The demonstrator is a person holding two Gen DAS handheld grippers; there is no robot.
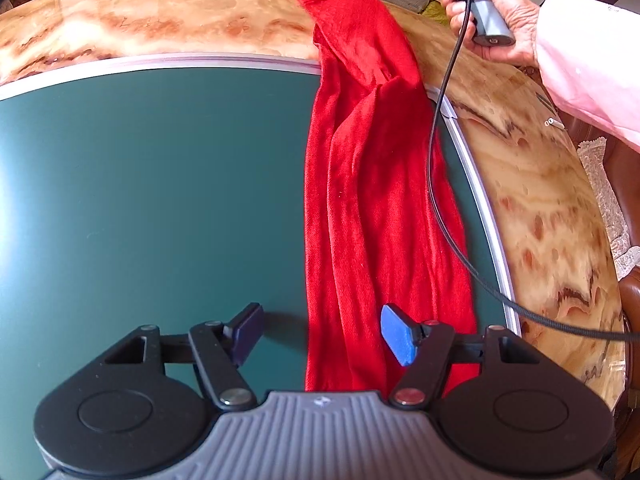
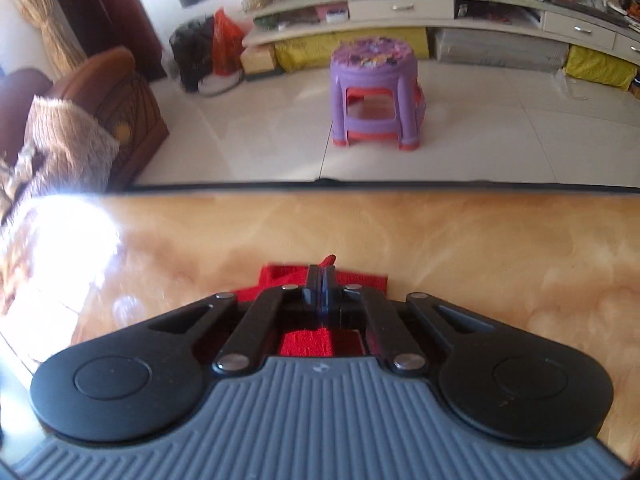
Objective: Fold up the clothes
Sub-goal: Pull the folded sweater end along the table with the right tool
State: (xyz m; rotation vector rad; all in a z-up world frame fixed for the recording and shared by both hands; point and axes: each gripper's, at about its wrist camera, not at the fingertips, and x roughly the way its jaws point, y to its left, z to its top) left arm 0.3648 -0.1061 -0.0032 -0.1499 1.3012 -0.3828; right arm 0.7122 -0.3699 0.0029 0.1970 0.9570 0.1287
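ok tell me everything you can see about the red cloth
The red cloth is a soft, knit-looking garment, bunched into a long wrinkled strip. It lies mostly along the right side of the green mat, its far end crossing the mat's pale border onto the marbled table. There the right gripper is shut on its edge, a red tuft poking past the fingers. The left gripper hangs open over its near end, not pinching it.

Purple stool point(image 2: 375, 92) on pale tiled floor point(image 2: 500, 136), sunlit.
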